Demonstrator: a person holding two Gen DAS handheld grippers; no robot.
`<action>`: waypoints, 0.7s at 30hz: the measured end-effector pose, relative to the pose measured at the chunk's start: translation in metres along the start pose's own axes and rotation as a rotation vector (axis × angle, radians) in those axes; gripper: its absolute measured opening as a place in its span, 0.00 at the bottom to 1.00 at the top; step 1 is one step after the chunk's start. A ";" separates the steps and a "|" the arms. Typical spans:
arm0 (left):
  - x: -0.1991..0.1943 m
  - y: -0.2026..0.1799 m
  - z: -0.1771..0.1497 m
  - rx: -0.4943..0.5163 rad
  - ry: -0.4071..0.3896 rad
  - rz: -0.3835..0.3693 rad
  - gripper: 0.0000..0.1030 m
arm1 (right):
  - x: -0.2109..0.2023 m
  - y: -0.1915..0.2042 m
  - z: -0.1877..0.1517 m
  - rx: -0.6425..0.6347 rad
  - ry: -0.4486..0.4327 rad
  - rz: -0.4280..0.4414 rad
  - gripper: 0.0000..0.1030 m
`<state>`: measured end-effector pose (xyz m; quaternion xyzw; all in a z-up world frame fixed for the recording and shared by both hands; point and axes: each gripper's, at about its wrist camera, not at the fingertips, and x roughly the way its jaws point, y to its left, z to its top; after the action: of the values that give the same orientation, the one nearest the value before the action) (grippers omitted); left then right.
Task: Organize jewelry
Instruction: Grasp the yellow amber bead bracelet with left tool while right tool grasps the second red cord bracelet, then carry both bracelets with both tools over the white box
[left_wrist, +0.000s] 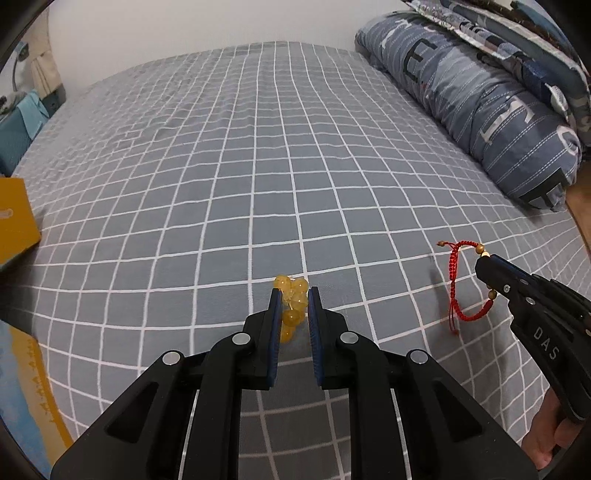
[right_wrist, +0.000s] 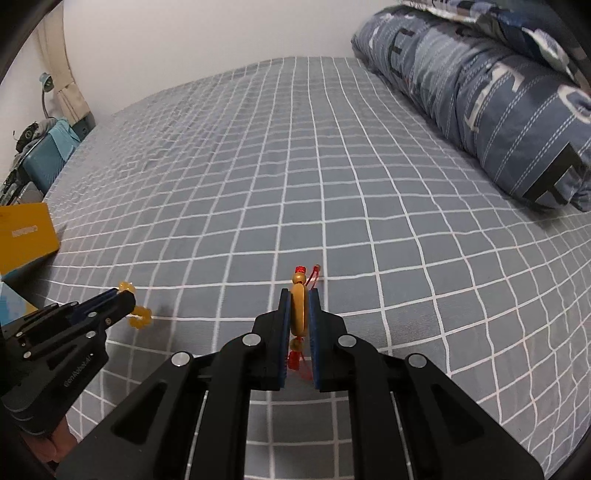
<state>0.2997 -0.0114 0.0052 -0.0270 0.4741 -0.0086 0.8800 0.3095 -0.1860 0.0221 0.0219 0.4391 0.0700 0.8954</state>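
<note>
My left gripper (left_wrist: 293, 291) is shut on a yellow bead bracelet (left_wrist: 291, 306) and holds it just above the checked bedsheet (left_wrist: 240, 166). It also shows in the right wrist view (right_wrist: 123, 293), with the yellow beads (right_wrist: 140, 317) hanging from its tips. My right gripper (right_wrist: 300, 293) is shut on a red cord bracelet with a gold charm (right_wrist: 299, 314). In the left wrist view the right gripper (left_wrist: 484, 260) holds the red cord bracelet (left_wrist: 465, 288), whose loop hangs down to the sheet.
A yellow box (left_wrist: 14, 218) lies at the left edge of the bed; it also shows in the right wrist view (right_wrist: 26, 236). A rolled blue quilt (left_wrist: 480, 103) lies along the right side. Blue furniture (right_wrist: 44, 155) stands beyond the bed's left edge.
</note>
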 end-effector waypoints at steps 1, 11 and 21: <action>-0.003 0.001 0.000 -0.001 -0.003 0.002 0.13 | -0.006 0.003 0.000 -0.003 -0.007 0.003 0.08; -0.054 0.027 -0.011 -0.035 -0.038 0.061 0.13 | -0.048 0.038 -0.001 -0.042 -0.044 0.021 0.08; -0.111 0.073 -0.023 -0.087 -0.076 0.119 0.13 | -0.086 0.099 -0.004 -0.104 -0.083 0.077 0.08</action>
<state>0.2182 0.0656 0.0813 -0.0375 0.4411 0.0654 0.8943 0.2437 -0.1009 0.0971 -0.0047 0.3962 0.1263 0.9094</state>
